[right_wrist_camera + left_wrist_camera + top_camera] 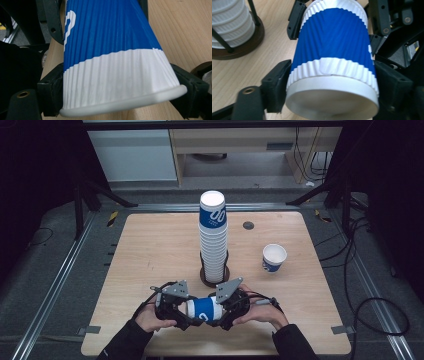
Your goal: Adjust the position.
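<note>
The blue-and-white cup [204, 309] lies sideways between the two claws, clamped at both ends: the left gripper [186, 312] presses its jaws on the narrow base end, the right gripper [220, 312] on the rim end. Judging by this, a cup is already off the stack [213, 237] beyond the claws, another single cup [274, 257] stands off to the right claw's far side, and separating or setting down remains. The held cup has a ribbed sleeve, blue band, white ends, and looks undented.
</note>
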